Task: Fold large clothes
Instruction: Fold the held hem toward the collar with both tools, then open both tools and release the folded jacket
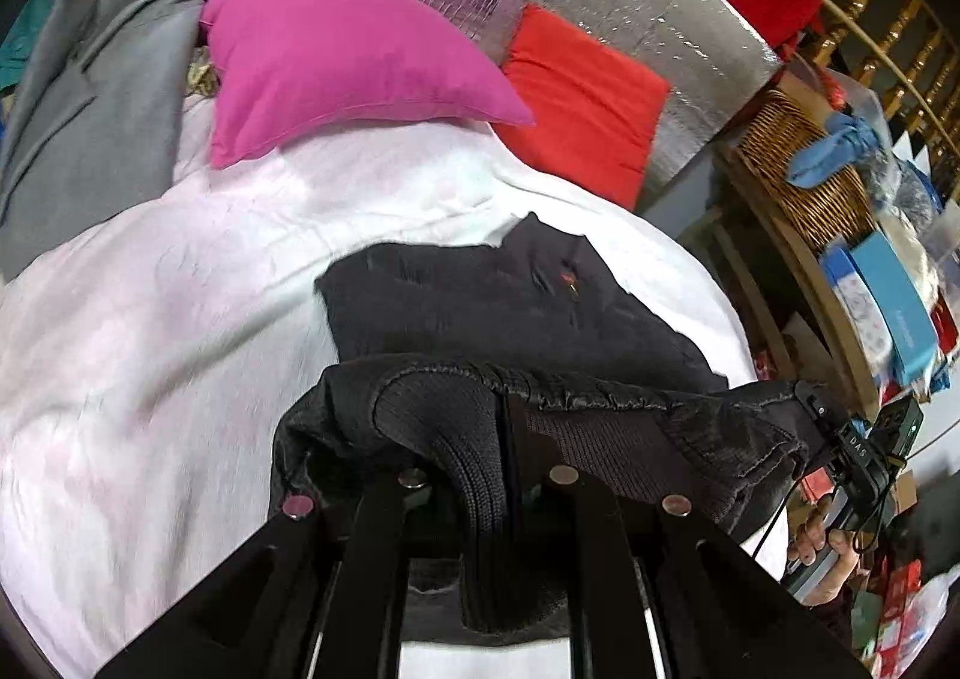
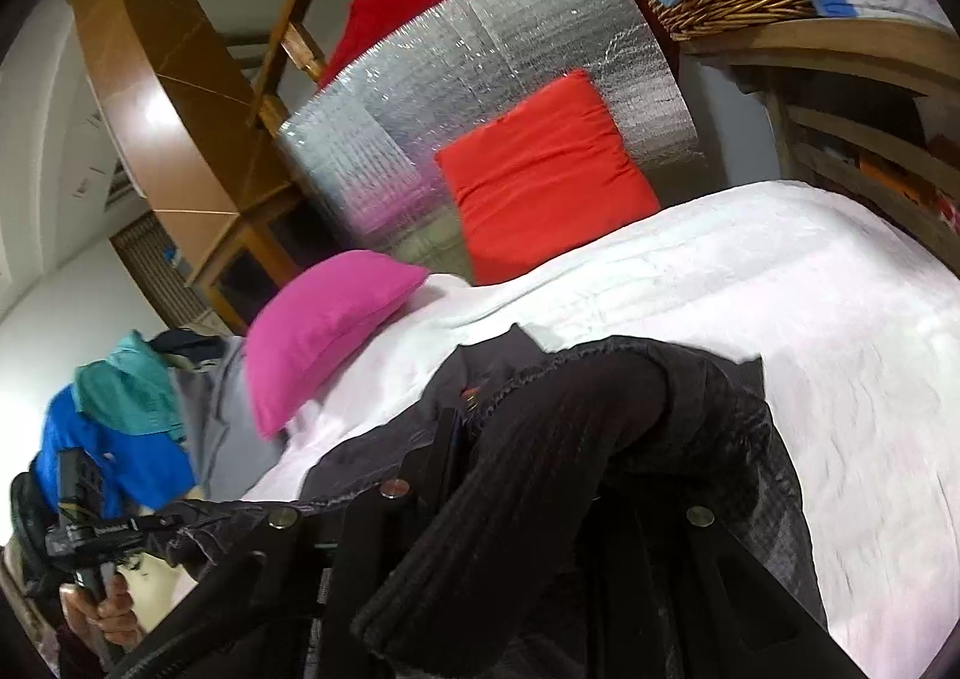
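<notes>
Together we lift the black jacket (image 1: 510,319) over the bed (image 1: 150,349).
Left gripper (image 1: 489,478) and right gripper (image 2: 540,505) fingers both pinch its ribbed hem (pillows behind).

Black garment (image 1: 480,307), pink pillow (image 1: 336,54)

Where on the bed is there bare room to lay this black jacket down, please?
The white bedspread is bare between the pink pillow and the black jacket, and along its right side below the red pillow. The far left is crowded with a grey coat and piled clothes.
</notes>
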Demonstrator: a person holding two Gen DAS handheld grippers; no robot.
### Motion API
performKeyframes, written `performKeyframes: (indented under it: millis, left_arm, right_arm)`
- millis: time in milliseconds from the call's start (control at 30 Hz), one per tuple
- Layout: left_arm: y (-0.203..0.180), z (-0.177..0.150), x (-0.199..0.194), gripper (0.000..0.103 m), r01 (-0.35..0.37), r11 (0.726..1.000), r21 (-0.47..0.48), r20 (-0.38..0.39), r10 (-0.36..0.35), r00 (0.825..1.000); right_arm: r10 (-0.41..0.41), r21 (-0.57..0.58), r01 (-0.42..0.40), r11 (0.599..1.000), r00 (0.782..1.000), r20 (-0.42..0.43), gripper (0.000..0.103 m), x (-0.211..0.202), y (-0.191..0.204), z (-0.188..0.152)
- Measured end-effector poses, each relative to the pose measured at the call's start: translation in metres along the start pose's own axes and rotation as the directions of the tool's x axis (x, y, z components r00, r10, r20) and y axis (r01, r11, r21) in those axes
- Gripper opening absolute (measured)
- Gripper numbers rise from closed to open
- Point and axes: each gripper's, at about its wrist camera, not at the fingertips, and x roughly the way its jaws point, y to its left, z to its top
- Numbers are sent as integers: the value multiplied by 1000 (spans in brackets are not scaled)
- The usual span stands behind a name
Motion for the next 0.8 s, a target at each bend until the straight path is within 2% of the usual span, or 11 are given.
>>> performKeyframes:
  millis: [267, 433, 667, 800]
  left_arm:
    - [11, 70, 76, 10, 3, 999, -49, -31, -4, 1000]
    - [14, 100, 122, 11, -2, 999, -45, -48, -1, 999]
    - [28, 124, 168, 11, -26, 998, -60, -63, 23, 998]
    - [43, 123, 191, 15, -28, 995, -93, -29, 25, 999]
  right_arm:
    - [-57, 14, 57, 998, 998, -23, 21, 89, -24, 41]
    - [-74, 105, 78, 991, 996, -46, 21, 143, -55, 61]
    - [-87, 223, 106, 969, 992, -93, 21, 208, -91, 73]
    - [-47, 343, 99, 934, 987, -155, 23, 234, -113, 70]
